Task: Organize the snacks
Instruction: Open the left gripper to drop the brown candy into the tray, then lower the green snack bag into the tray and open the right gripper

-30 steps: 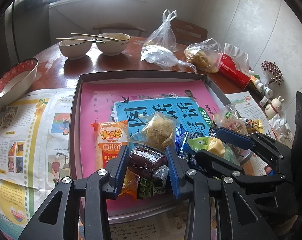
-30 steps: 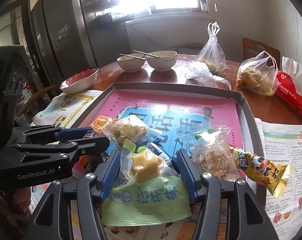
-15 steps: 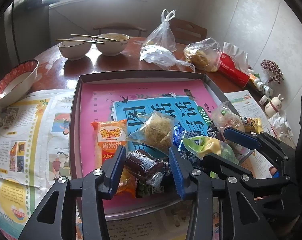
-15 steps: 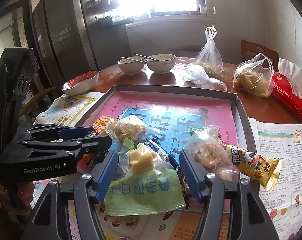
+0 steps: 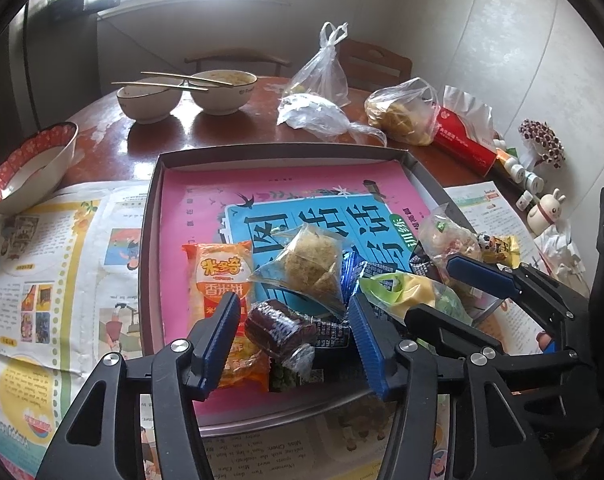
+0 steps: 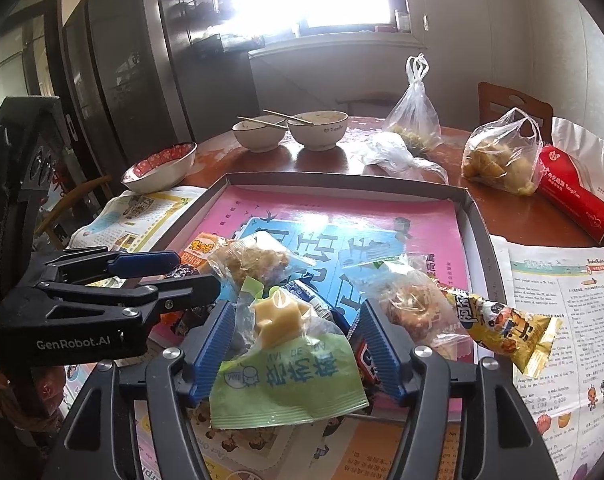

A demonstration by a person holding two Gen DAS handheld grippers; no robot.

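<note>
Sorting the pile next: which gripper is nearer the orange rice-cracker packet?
Left. The left gripper sits right over the orange rice-cracker packet's near end; the right gripper straddles the green packet, further off.

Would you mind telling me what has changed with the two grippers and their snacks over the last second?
The left gripper has just opened, letting go of the dark brown wrapped snack, which now lies in the tray between its jaws. The right gripper widened slightly around the green-packaged yellow snack. The other snacks stayed put.
</note>
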